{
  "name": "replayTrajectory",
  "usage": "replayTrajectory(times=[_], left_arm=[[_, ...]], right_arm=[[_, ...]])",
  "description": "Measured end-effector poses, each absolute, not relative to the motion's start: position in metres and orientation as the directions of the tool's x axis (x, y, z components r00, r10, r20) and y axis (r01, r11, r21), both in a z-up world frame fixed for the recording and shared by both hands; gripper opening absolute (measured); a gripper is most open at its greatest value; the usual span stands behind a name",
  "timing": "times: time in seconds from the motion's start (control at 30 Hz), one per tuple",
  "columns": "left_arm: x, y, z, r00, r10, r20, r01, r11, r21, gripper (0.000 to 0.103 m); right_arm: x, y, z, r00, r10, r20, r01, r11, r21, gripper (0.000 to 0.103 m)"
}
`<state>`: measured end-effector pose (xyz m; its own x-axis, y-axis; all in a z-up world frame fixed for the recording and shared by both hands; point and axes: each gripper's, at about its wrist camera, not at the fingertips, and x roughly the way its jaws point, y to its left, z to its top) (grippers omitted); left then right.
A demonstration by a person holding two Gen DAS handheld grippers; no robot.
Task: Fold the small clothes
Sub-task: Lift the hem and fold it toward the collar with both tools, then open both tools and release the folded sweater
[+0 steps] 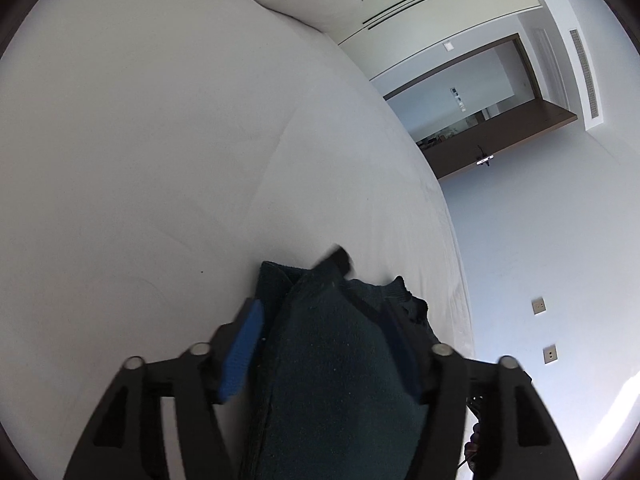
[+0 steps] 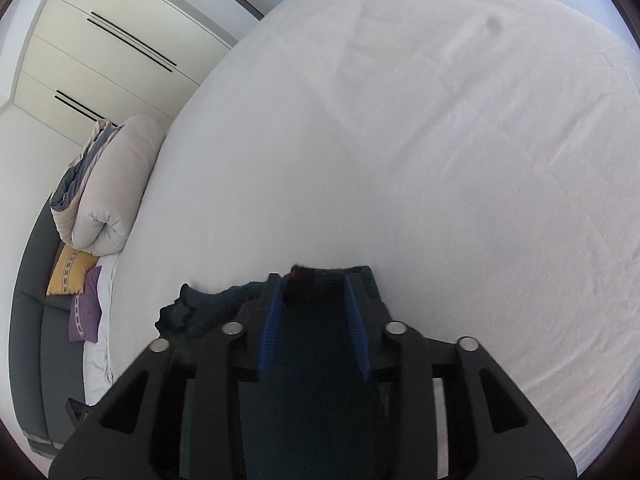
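Note:
A dark teal knitted garment (image 1: pixel 332 360) lies on the white bed sheet (image 1: pixel 160 160), close under both cameras. My left gripper (image 1: pixel 320 308) stands wide over it, its blue pads (image 1: pixel 240 352) apart from the cloth on the left side, so it is open. In the right wrist view the same garment (image 2: pixel 320 360) runs between the blue pads (image 2: pixel 272 328) of my right gripper (image 2: pixel 314 284), which is also open, with cloth loose between the jaws. A bunched part of the garment (image 2: pixel 188 308) sticks out to the left on the sheet (image 2: pixel 440 160).
A rolled pale duvet (image 2: pixel 116 184) sits at the head of the bed, with a yellow cushion (image 2: pixel 70 272) and a purple cushion (image 2: pixel 86 312) beside it. The bed's edge (image 1: pixel 452 240) runs close to the garment. Cream wardrobe doors (image 2: pixel 100 40) stand behind.

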<state>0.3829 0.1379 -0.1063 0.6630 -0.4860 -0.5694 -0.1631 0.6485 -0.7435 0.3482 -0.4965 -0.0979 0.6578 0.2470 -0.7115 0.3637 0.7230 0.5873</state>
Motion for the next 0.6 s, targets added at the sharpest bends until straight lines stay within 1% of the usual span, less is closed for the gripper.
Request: replayTrajectory(times=[0.03,0.07,0.13,0.23,0.33,0.4,0.47,0.5,0.57,0.6], left_arm=[[0.376,0.139,-0.104,0.671,-0.470,-0.573,-0.163,0.661,-0.733,0.075],[0.370,0.138,-0.103,0.668,-0.470,-0.577,-0.153,0.672,-0.725,0.075],[0.355,0.131,-0.101,0.653,-0.487,-0.580,-0.115,0.693,-0.711,0.075],[0.329,0.118,-0.102,0.638,-0.458,-0.619,-0.086,0.756,-0.649,0.075],[0.305,0.112,-0.108,0.641,-0.419,-0.644,-0.087,0.793,-0.603,0.074],[0.293,0.110,-0.113,0.641,-0.417,-0.645,-0.088,0.794,-0.601,0.074],[0.284,0.108,-0.117,0.636,-0.407,-0.656,-0.089,0.805,-0.586,0.071],[0.281,0.108,-0.120,0.632,-0.404,-0.661,-0.089,0.810,-0.580,0.070],[0.277,0.108,-0.124,0.625,-0.402,-0.669,-0.090,0.814,-0.574,0.066],[0.275,0.107,-0.125,0.624,-0.398,-0.672,-0.089,0.818,-0.568,0.063]], right_arm=[[0.344,-0.496,-0.095,0.672,0.207,-0.711,0.372,0.736,0.566,0.079],[0.341,-0.497,-0.092,0.688,0.178,-0.704,0.374,0.744,0.554,0.080],[0.334,-0.499,-0.088,0.693,0.196,-0.694,0.351,0.749,0.562,0.080],[0.314,-0.498,-0.080,0.690,0.198,-0.696,0.332,0.768,0.548,0.080],[0.290,-0.485,-0.075,0.676,0.183,-0.713,0.296,0.819,0.491,0.078],[0.276,-0.473,-0.076,0.664,0.177,-0.726,0.263,0.854,0.449,0.076],[0.262,-0.459,-0.079,0.640,0.141,-0.755,0.242,0.896,0.373,0.066],[0.255,-0.455,-0.082,0.633,0.121,-0.765,0.233,0.912,0.338,0.064],[0.241,-0.447,-0.087,0.624,0.117,-0.773,0.211,0.927,0.311,0.056],[0.240,-0.444,-0.090,0.616,0.121,-0.779,0.202,0.931,0.304,0.054]])
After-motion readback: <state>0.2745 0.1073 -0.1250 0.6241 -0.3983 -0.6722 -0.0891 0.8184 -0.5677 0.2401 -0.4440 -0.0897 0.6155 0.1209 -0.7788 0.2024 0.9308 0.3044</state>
